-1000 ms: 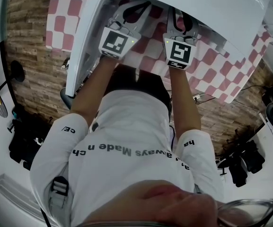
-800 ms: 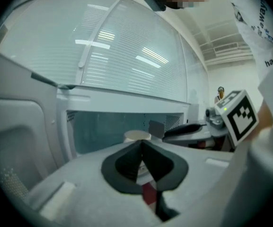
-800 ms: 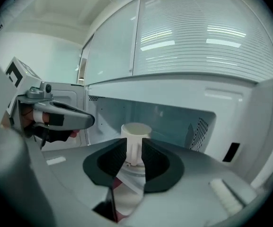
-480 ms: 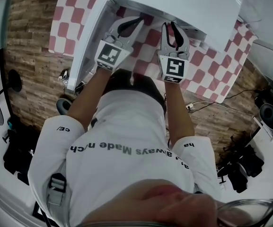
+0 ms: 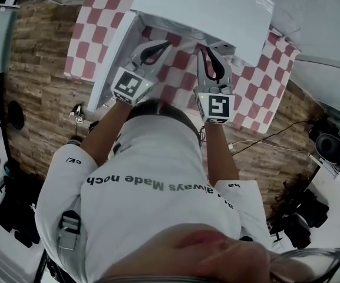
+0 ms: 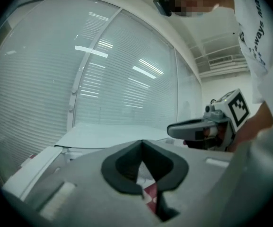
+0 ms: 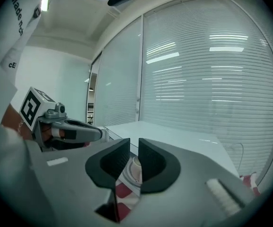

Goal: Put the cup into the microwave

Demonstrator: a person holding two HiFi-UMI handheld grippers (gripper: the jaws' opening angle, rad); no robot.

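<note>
The white microwave (image 5: 211, 7) stands on a red-and-white checked cloth (image 5: 93, 34), its door (image 5: 112, 61) swung open at the left. Both grippers hover side by side in front of its opening. My left gripper (image 5: 158, 45) is shut, the tips touching with nothing between them (image 6: 142, 144). My right gripper (image 5: 208, 50) stands open by a narrow gap (image 7: 134, 157). Through that gap a small white cup (image 7: 136, 167) shows some way ahead, beyond checked cloth. In the head view the cup is hidden.
The microwave's flat top (image 7: 174, 136) fills the middle of both gripper views, with window blinds (image 7: 212, 70) behind. The brick-patterned floor (image 5: 46, 99) shows round the table, with cables (image 5: 276, 137) and dark equipment (image 5: 16, 211) on it.
Both grippers have drawn back out from under the microwave's top toward the person, so their fingers now show in full over the cloth.
</note>
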